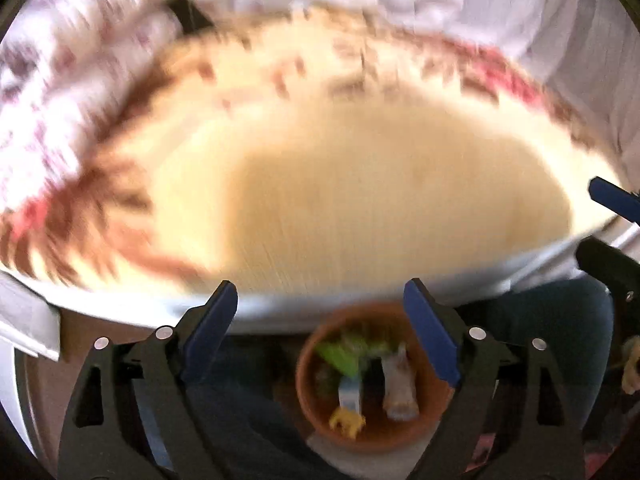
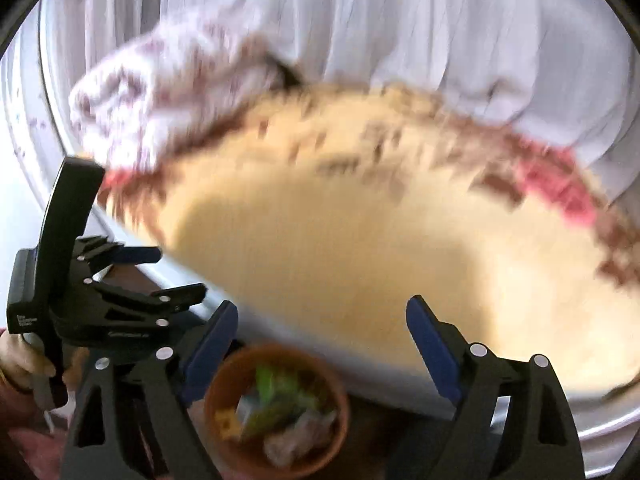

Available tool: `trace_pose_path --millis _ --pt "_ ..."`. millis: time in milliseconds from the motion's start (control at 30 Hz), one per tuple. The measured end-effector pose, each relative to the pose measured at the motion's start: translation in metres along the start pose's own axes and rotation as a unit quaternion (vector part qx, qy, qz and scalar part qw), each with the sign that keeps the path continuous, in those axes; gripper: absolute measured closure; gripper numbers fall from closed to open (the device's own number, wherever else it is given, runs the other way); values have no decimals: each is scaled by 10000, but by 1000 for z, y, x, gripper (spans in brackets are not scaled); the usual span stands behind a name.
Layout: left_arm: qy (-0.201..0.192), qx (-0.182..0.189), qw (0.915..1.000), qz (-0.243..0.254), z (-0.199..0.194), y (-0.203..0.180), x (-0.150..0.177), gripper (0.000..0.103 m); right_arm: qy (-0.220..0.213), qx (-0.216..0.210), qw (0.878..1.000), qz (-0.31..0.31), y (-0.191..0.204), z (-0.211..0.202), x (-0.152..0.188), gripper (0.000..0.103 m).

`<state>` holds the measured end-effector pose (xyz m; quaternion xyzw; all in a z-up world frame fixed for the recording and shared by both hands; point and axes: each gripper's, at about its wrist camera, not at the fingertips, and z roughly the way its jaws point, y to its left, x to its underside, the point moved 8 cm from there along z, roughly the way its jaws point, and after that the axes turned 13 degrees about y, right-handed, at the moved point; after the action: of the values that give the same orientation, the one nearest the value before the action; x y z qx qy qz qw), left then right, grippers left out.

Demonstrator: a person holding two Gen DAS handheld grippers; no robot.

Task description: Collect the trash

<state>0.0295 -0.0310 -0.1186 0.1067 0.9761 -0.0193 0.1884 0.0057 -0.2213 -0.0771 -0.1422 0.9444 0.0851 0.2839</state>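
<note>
Hovering spread and empty, left tool (image 1: 320, 308) and right tool (image 2: 322, 324) hang above the terracotta pot (image 1: 372, 432) of wrappers (image 1: 348, 354), below the worktop (image 1: 360, 184) edge.

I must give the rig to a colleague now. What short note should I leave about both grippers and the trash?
Left gripper: open, holds nothing.
Right gripper: open, holds nothing.
Terracotta pot: below the round table's edge, already holding wrappers and other scraps.
Done: that trash is collected in the pot.
Left: the tabletop looks bare in these blurred views; check it for remaining pieces.
</note>
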Motion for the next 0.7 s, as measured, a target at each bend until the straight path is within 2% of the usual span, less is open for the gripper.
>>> trace_pose_path --millis 100,267,500,700 --pt "-576 -138 9982 -72 -37 6 -27 20 -673 255 9974 80 -13 -38 -26 11" --pt "-1264 -241 9915 -207 -81 8 -54 20 -1300 530 9898 248 -32 -75 -56 8" --pt "-1926 -207 9803 -394 -128 10 -73 20 -1656 680 9829 435 -46 -95 -71 8" --pt "-2202 -184 9743 -441 -146 11 -81 20 -1820 693 9790 601 -51 -105 -77 8"
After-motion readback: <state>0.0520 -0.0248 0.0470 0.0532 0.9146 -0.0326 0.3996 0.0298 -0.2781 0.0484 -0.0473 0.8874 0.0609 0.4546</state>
